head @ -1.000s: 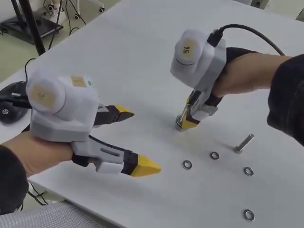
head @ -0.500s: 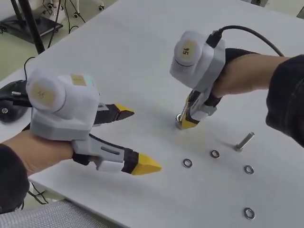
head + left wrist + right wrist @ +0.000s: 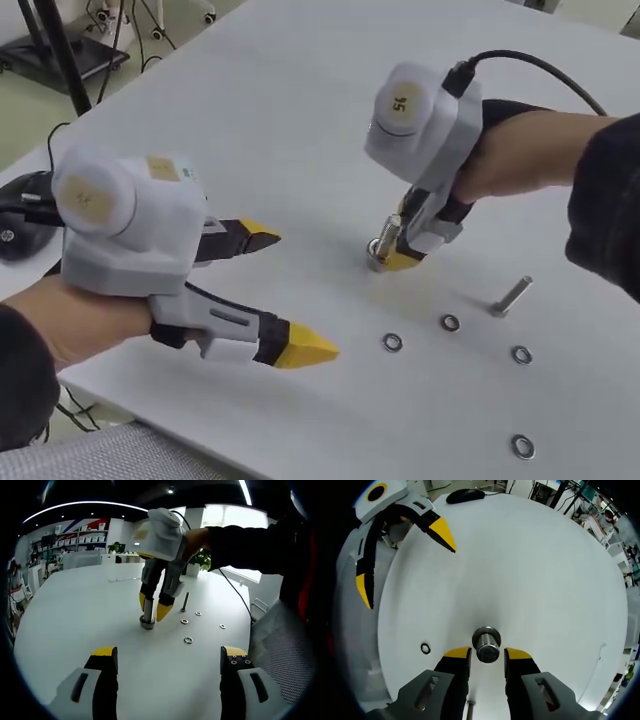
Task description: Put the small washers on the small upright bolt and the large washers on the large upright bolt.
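Straddles the upright large bolt (image 3: 386, 241) at head-view centre with the right gripper (image 3: 397, 260), jaws slightly apart either side of it. Holds the left gripper (image 3: 288, 293) at lower left, jaws wide apart. Leaves the small bolt (image 3: 512, 297) lying flat and four washers (image 3: 392, 343) loose on the table (image 3: 300, 120), lower right

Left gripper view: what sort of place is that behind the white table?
Probably an open-plan lab or workshop: shelves along the far wall, strip ceiling lights, and a green plant.
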`<state>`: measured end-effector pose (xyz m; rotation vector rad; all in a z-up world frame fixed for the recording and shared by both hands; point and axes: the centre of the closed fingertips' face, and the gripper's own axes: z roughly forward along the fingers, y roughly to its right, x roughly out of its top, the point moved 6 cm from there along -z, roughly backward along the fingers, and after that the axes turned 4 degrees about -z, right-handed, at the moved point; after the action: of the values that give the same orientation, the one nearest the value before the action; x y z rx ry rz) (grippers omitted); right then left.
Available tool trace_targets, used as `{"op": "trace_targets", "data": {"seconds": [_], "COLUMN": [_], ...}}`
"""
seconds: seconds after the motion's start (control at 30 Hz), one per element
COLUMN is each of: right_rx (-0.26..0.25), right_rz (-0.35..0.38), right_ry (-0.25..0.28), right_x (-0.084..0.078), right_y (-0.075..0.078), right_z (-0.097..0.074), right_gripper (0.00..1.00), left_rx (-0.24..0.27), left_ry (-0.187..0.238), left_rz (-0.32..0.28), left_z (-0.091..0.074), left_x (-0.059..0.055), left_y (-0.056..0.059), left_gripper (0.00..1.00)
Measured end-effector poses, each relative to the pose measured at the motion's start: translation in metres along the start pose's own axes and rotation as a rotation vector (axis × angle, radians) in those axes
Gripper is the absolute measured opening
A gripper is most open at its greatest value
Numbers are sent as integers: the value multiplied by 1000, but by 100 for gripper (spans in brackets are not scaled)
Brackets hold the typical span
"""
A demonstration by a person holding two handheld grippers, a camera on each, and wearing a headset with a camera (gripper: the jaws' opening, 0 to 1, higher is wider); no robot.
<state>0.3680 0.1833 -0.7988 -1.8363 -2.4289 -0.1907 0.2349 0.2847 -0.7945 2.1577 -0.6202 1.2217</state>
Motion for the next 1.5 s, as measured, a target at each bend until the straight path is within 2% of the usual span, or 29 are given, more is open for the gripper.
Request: {"op": "trace_targets", "data": {"seconds": [0.43,0.73,1.5], "right_rx": [-2,7,19], "right_rz": [32,57,104], "right_ry": [-2,-7,-10], "right_x": [-18,-33,-58], "right_y": [-1,-12,-51], "right_z": [-2,-2,-3], "right_gripper": [28,27,26], "left_rx": [-7,-15,-24], "left_ry": [-10,-17,-22], "left_rz": [10,17,41], "left_z": [1,2,0], "left_x": [1,2,7], "left_y": [1,3,10], "left_gripper": [84,84,84]}}
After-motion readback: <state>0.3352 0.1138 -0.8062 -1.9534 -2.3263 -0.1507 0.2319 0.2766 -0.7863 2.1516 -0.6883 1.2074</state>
